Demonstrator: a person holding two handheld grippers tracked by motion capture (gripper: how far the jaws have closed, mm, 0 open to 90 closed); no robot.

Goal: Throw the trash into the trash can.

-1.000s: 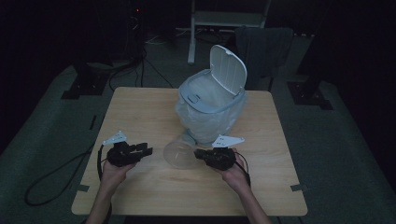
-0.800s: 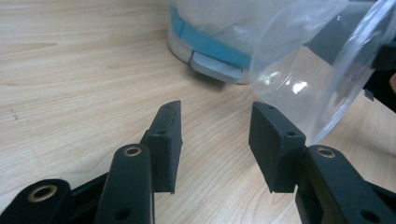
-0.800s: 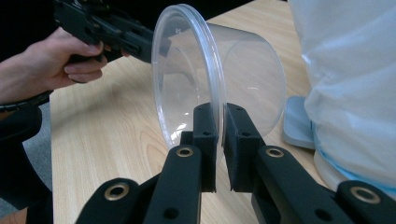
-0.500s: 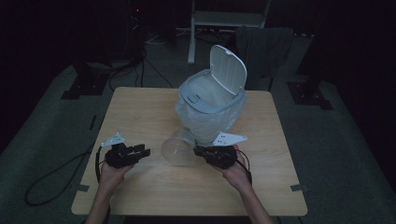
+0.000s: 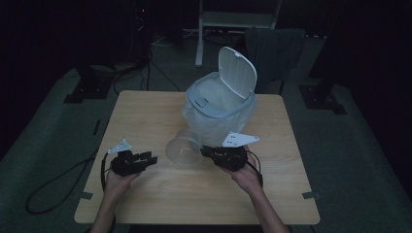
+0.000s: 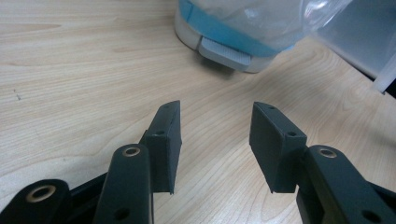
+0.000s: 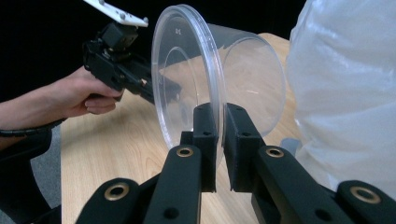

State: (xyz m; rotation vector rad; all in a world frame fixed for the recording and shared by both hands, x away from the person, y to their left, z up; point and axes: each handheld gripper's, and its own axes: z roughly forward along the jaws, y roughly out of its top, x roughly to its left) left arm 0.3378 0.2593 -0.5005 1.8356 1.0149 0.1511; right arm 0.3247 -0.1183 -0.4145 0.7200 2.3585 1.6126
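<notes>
Right hand-held gripper [image 7: 215,140]: jaws closed on the rim of a clear plastic cup [image 7: 219,88], one jaw inside the wall, one outside. The cup is tipped on its side just above the tabletop [image 5: 145,121], beside the bag-lined bin [image 5: 218,104]. Likely very light, thin-walled, flexible and slick; a rim pinch suits it, since the rolled edge is stiffest, but a hard squeeze could buckle it. Left hand-held gripper [image 6: 215,135]: jaws spread, empty, low over bare wood.
</notes>
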